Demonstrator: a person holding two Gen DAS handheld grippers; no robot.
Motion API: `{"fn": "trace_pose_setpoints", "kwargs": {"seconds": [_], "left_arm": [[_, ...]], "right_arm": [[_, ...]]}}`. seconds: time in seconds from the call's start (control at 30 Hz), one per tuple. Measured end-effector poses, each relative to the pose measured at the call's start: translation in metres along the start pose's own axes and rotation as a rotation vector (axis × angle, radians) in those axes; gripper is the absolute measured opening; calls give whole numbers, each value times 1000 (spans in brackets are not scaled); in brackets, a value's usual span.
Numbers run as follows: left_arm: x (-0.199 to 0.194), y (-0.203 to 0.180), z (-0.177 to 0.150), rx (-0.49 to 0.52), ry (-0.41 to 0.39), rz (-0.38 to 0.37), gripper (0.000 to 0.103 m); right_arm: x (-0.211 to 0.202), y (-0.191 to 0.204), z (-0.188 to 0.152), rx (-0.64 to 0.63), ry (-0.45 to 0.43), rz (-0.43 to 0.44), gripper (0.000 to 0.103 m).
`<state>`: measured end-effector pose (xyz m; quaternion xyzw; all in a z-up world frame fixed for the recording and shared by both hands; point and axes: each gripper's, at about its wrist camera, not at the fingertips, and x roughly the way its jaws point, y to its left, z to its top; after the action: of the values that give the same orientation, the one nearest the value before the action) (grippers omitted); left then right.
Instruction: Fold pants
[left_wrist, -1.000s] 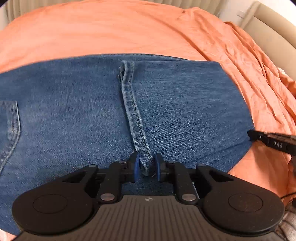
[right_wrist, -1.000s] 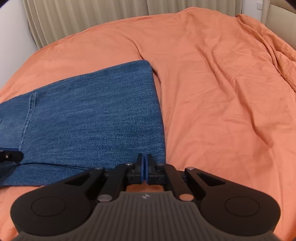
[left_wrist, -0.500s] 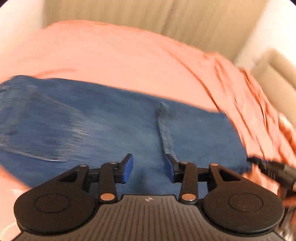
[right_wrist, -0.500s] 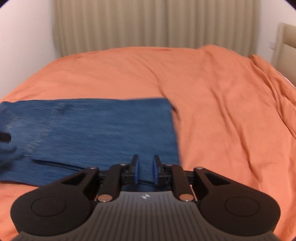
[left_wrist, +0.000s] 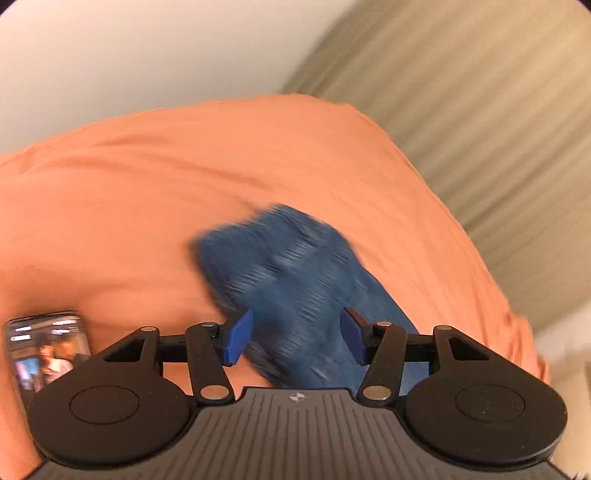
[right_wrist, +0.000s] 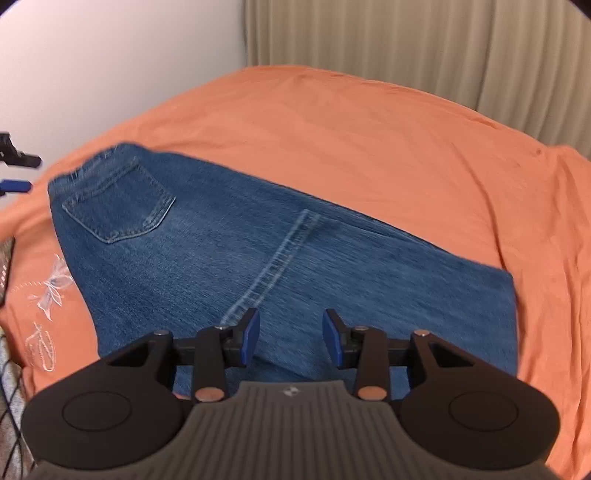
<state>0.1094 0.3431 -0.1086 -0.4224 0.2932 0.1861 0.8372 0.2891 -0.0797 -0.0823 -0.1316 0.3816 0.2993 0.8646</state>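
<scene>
The blue jeans (right_wrist: 258, 258) lie folded flat on the orange bedspread (right_wrist: 369, 147), back pocket at the far left, a pale seam running down the middle. My right gripper (right_wrist: 291, 338) is open and empty, raised above the near edge of the jeans. My left gripper (left_wrist: 293, 341) is open and empty, held above the jeans (left_wrist: 295, 280), which look blurred from motion. The left gripper's fingers (right_wrist: 16, 184) show at the far left edge of the right wrist view, off the cloth.
A phone with a lit screen (left_wrist: 48, 350) lies on the bedspread at the left. White embroidery (right_wrist: 51, 288) marks the bedspread's left part. Beige curtains (right_wrist: 424, 44) and a white wall (right_wrist: 110, 55) stand behind the bed.
Both grippers opened and let go of the jeans, then lifted up and back. The left gripper swung round to the left so the jeans look smaller and blurred.
</scene>
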Motion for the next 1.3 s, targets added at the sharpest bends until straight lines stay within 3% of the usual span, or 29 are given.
{"fn": "trace_pose_setpoints", "kwargs": {"seconds": [0.2, 0.43, 0.73, 0.97, 1.13, 1.3], "left_arm": [[43, 59, 4, -213, 40, -75, 65], [88, 69, 8, -258, 37, -151, 65], [110, 62, 16, -208, 22, -135, 58], [101, 60, 14, -174, -10, -107, 31], [82, 37, 18, -103, -63, -81, 18], [44, -6, 26, 2, -125, -107, 17]], "right_arm": [[35, 19, 22, -16, 56, 11, 34], [69, 15, 32, -16, 124, 31, 33], [116, -7, 51, 10, 163, 20, 27], [150, -8, 54, 48, 233, 6, 26], [147, -9, 55, 68, 225, 8, 26], [100, -17, 52, 141, 123, 51, 26]]}}
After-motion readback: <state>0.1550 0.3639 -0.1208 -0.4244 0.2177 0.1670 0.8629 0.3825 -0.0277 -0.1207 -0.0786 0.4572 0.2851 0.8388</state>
